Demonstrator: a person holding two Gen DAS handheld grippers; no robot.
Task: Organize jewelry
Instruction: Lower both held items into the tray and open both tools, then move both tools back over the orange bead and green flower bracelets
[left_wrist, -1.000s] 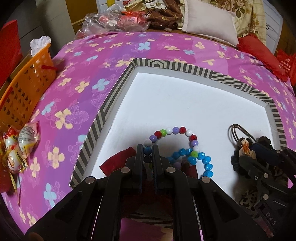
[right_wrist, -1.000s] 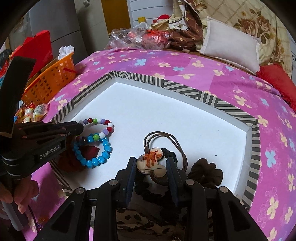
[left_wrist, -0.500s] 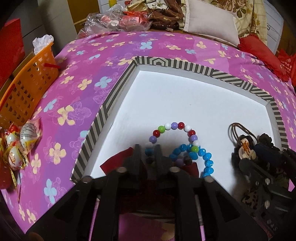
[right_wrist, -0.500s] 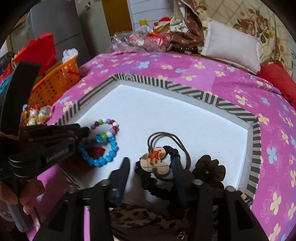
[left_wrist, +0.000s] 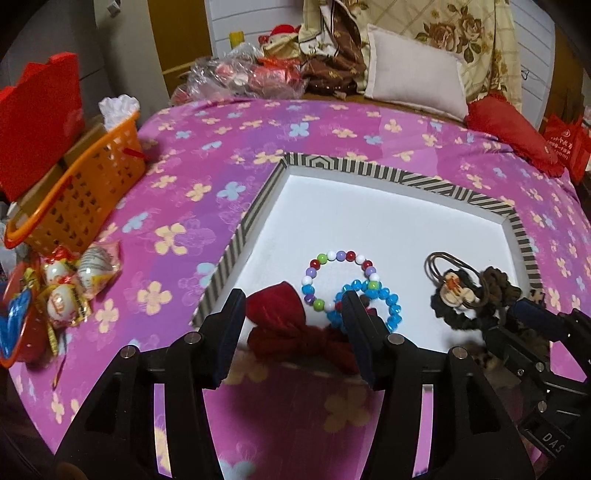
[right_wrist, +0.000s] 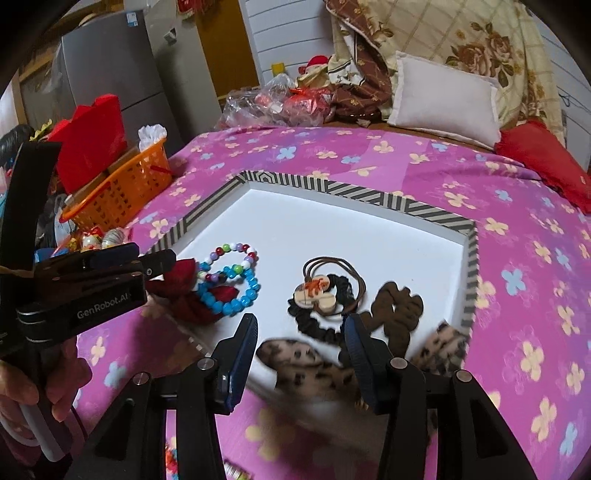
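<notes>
A white tray with a striped rim (left_wrist: 424, 181) (right_wrist: 354, 190) lies on the pink bedspread. In it lie a multicolour bead bracelet (left_wrist: 334, 256) (right_wrist: 232, 249), a blue bead bracelet (left_wrist: 389, 299) (right_wrist: 242, 301), a dark red bow (left_wrist: 280, 310) (right_wrist: 181, 280), a black scrunchie with a wooden charm and brown cords (left_wrist: 456, 291) (right_wrist: 317, 295), a brown bow (right_wrist: 397, 306) and a leopard bow (right_wrist: 314, 363) over the near rim. My left gripper (left_wrist: 293, 321) (right_wrist: 155, 258) is open, above the red bow. My right gripper (right_wrist: 301, 352) (left_wrist: 532, 314) is open, above the leopard bow.
An orange basket (left_wrist: 79, 192) (right_wrist: 118, 192) and wrapped sweets (left_wrist: 74, 280) sit at the left of the bed. A red box (left_wrist: 38, 118), a white pillow (left_wrist: 417, 79), a red cushion (left_wrist: 513, 133) and plastic bags (left_wrist: 251, 77) lie around the far side.
Both grippers opened and pulled back up from the tray. The left let go of the bead bracelet; the right let go of the wooden charm. Both pieces now lie in the tray.
</notes>
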